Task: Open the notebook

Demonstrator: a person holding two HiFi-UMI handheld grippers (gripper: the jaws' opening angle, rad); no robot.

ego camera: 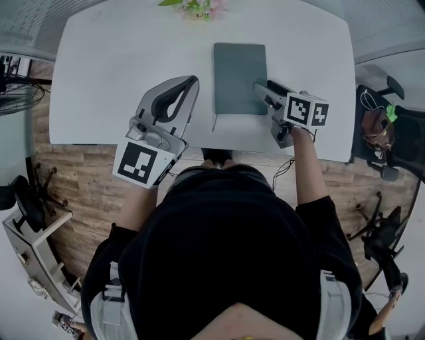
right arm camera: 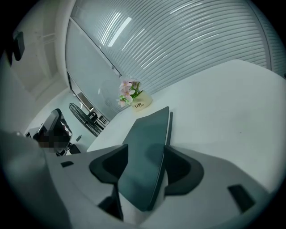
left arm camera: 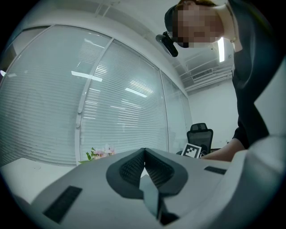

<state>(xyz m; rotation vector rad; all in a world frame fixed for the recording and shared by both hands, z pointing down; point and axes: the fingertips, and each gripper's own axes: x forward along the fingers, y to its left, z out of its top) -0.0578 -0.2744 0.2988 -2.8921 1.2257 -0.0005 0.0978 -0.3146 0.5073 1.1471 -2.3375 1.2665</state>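
Note:
A closed dark green notebook (ego camera: 239,76) lies flat on the white table (ego camera: 99,80), a little right of centre. My right gripper (ego camera: 261,93) is at its right edge near the front corner, tilted down. In the right gripper view its jaws stand wide apart with the notebook (right arm camera: 152,125) showing between them (right arm camera: 145,147); I see no pad pressing on it. My left gripper (ego camera: 192,81) rests level on the table left of the notebook. Its jaws meet at the tip (left arm camera: 144,150) with nothing between them.
A small pot of pink flowers (ego camera: 196,6) stands at the table's far edge, also in the right gripper view (right arm camera: 129,95). A thin ribbon (ego camera: 214,123) trails from the notebook's front left corner. Office chairs (ego camera: 382,126) stand on the wooden floor around the table.

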